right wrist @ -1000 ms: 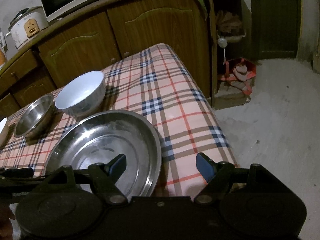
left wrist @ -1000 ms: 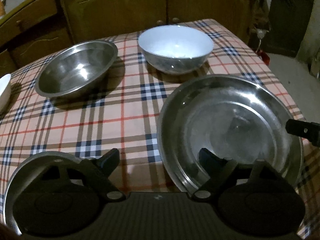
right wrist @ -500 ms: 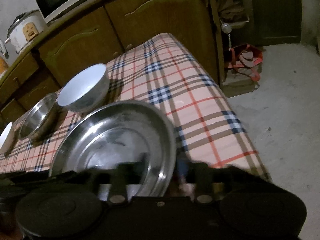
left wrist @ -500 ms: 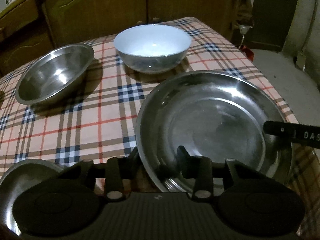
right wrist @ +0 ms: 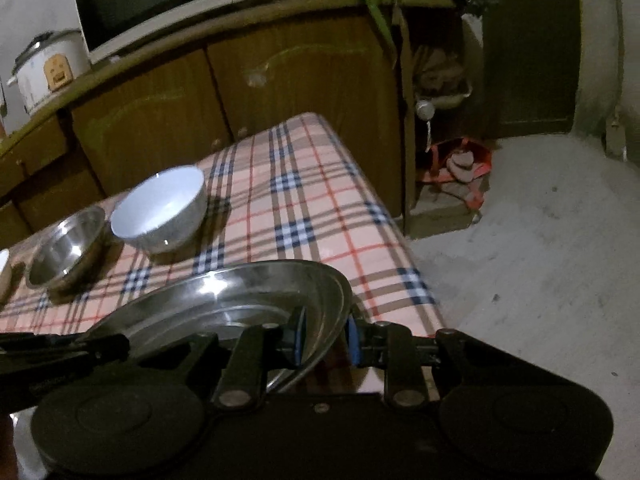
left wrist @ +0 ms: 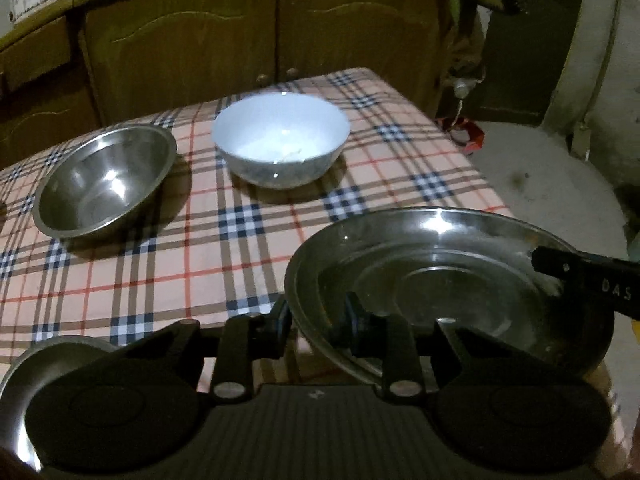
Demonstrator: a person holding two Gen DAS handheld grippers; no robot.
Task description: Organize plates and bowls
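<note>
You have two steel bowls and one white bowl beyond the steel plate; your left gripper and right gripper, open a second ago, now clamp its rim.

Home kitchen: microwave, rice cooker, wooden cabinets.

Plaid-clothed table, steel bowl, white bowl beside it
</note>
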